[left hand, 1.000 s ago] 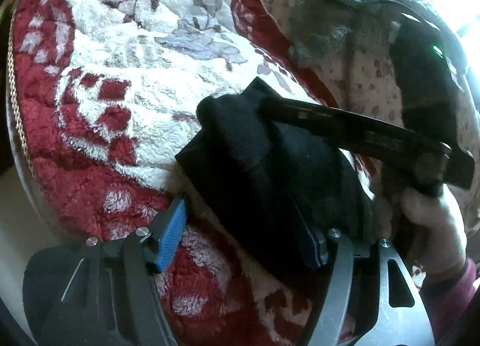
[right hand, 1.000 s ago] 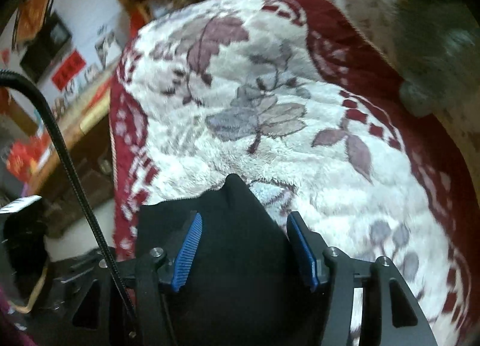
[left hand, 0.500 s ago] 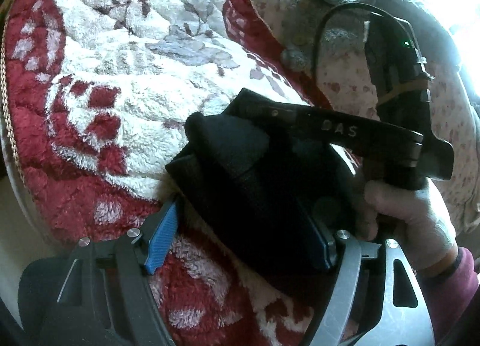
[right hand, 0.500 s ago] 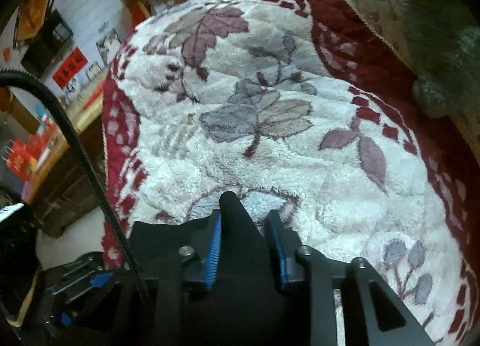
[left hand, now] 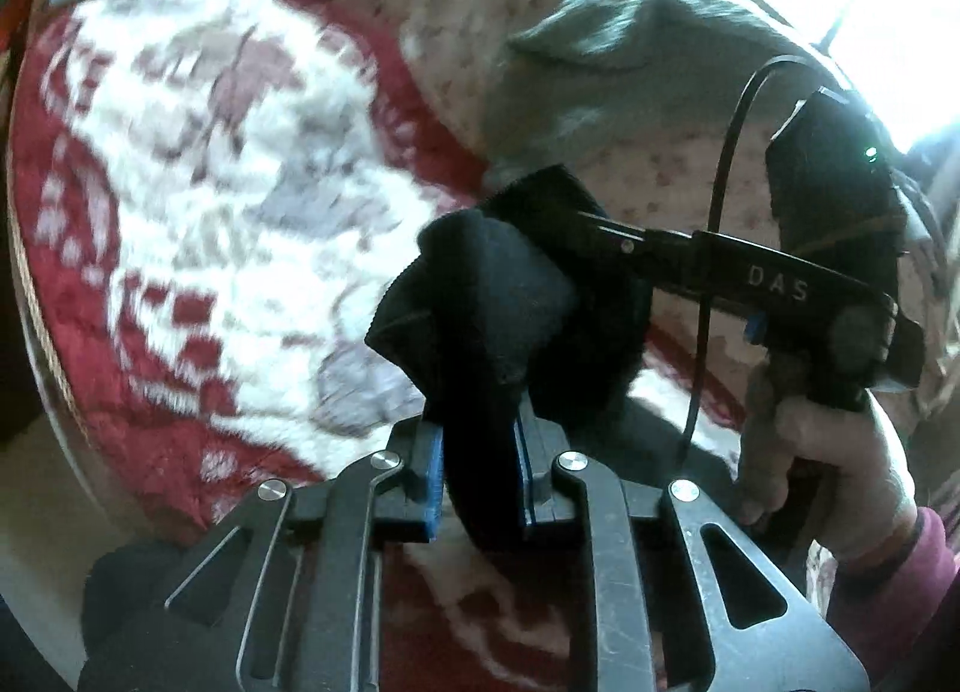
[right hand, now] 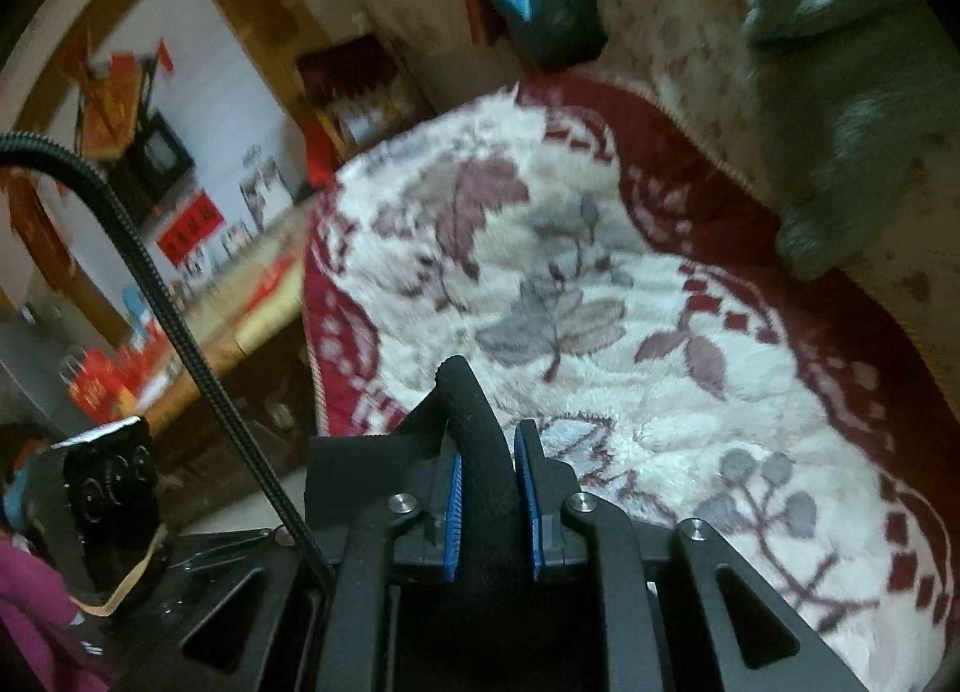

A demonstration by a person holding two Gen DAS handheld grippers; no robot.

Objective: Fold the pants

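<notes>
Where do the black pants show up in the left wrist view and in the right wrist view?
Left wrist: the black pants bunch at centre, pinched low down by the left gripper; the right gripper bites them from the right.
Right wrist: a black pants fold at bottom centre, between the blue pads.
Shared landmark: the red and white floral blanket.

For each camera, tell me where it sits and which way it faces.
Left wrist: sits behind the left tongs, looking along them and down at the black pants they pinch, over the red-and-white blanket; the person's right hand shows.
Right wrist: sits behind the right tongs, shut on the pants' edge, facing across the blanket toward the room; a magenta sleeve shows.
Shared: pants, blanket, grey cloth.
</notes>
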